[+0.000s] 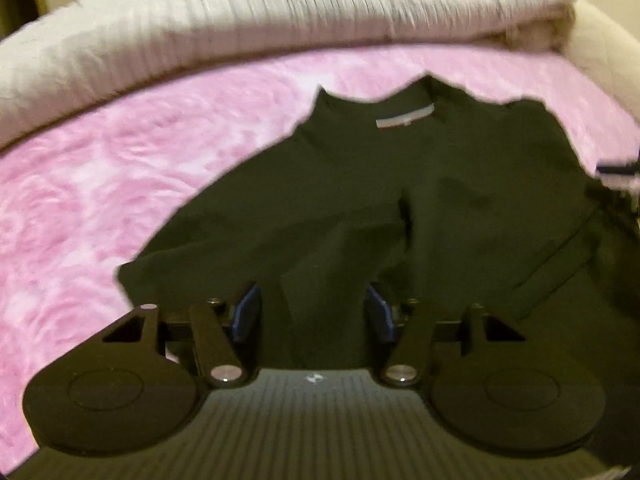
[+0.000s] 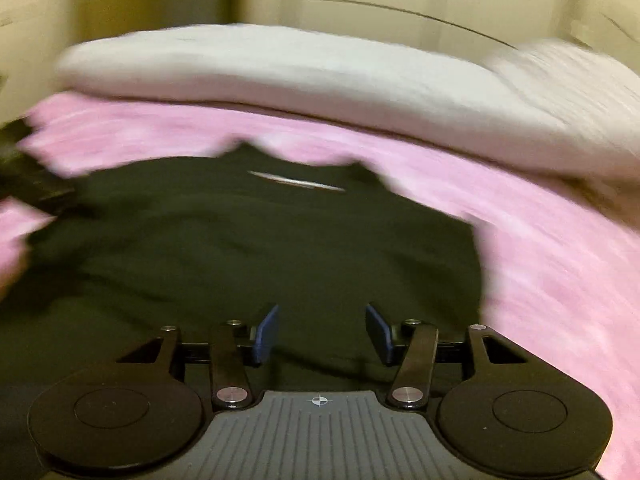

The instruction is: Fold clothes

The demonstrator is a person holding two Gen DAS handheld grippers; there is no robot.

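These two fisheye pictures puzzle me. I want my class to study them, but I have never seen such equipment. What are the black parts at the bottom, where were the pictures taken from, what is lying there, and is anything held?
Each picture comes from a camera mounted on a hand-held tool, looking forward along its two fingers. One shows the left gripper, the other the right gripper; their blue pads stand apart, so both are open and hold nothing. In front lies a dark, crumpled garment with a pale neck label, spread on a fluffy pink blanket. Behind it sits a folded pale grey quilt. Both pictures are blurred, so fine detail is uncertain.
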